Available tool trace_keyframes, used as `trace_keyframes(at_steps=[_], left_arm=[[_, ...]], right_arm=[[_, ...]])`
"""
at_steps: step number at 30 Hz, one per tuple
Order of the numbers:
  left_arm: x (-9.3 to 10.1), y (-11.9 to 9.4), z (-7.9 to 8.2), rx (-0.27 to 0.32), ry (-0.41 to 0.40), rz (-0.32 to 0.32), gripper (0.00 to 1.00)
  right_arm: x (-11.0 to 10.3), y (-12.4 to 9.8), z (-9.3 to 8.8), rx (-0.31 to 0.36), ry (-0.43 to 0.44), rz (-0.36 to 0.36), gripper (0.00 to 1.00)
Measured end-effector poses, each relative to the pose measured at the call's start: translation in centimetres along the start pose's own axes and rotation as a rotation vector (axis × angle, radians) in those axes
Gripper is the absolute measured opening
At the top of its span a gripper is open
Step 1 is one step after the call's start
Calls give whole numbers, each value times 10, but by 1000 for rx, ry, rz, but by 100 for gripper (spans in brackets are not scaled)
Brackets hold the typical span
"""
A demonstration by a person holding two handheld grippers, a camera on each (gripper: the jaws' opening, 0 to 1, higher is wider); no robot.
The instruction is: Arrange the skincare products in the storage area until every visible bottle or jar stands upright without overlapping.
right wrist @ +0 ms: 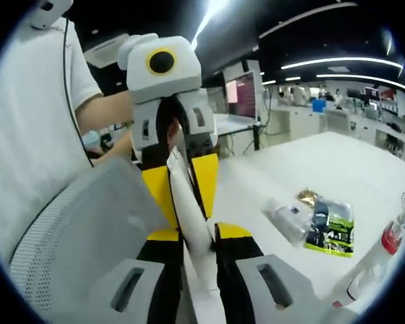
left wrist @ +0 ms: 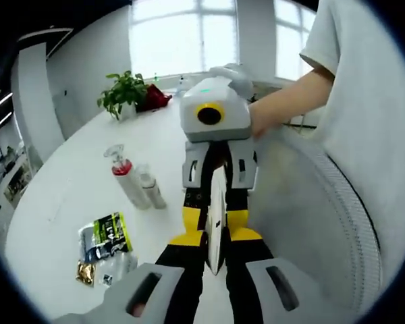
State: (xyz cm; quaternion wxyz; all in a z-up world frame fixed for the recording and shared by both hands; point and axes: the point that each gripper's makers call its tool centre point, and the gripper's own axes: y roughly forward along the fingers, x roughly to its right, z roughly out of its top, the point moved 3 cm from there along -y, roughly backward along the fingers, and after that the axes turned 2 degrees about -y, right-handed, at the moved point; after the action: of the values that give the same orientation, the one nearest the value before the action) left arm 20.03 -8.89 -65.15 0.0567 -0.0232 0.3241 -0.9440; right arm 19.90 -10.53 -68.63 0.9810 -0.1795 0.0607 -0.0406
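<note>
A thin, flat white packet or tube (left wrist: 217, 223) stands on edge between the two grippers, which face each other tip to tip. My left gripper (left wrist: 214, 237) rises from the bottom, shut on the white item's near end. The right gripper (left wrist: 214, 214) comes from above, held by a person's hand (left wrist: 260, 118), and is shut on the same item. In the right gripper view the white item (right wrist: 192, 223) runs up between my right gripper (right wrist: 197, 237) and the left gripper (right wrist: 183, 202). Two clear bottles, one with a red band (left wrist: 125, 177) and one plain (left wrist: 150, 187), lie on the white table (left wrist: 67, 196).
A green-black packet (left wrist: 109, 233) and a gold sachet (left wrist: 86, 271) lie near the table's front. A potted plant (left wrist: 125, 91) stands at the far end. A grey mesh chair back (left wrist: 317, 202) is close to the right. Packets (right wrist: 327, 226) and the red-banded bottle (right wrist: 386, 246) lie to the right.
</note>
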Motion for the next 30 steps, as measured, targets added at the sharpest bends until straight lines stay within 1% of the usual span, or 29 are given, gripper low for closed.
trace_keyframes(at_steps=[8,11,13,16,18,22,25,26,28,30], left_arm=[[-14,15,-6,-1,-38,23,15],[-17,21,-7,-10,-38,29,14],[-18,23,-6,-8,-38,28,14],[-22,25,-3,3,-42,25,14],[-24,26,-1,7,-42,23,14],[-29,28,2,-1,-28,28,14],[-33,29,3,-5,-19,30,14],[-35,29,4,-5,-19,31,14],[-39,30,5,-2,-16,33,14],[-43,31,6,0,-17,37,14]], right_arm=[[14,-4,-13,-12,40,-64,20],[18,-5,-17,-27,38,-82,20],[20,-6,-19,-36,37,-91,20],[24,-8,-20,-25,57,-109,21],[25,-9,-19,-26,55,-121,21],[32,-13,-19,-26,65,-162,22],[38,-18,-19,-22,82,-200,30],[41,-21,-21,-26,90,-219,34],[45,-27,-22,-43,91,-251,37],[48,-32,-22,-40,107,-275,42]])
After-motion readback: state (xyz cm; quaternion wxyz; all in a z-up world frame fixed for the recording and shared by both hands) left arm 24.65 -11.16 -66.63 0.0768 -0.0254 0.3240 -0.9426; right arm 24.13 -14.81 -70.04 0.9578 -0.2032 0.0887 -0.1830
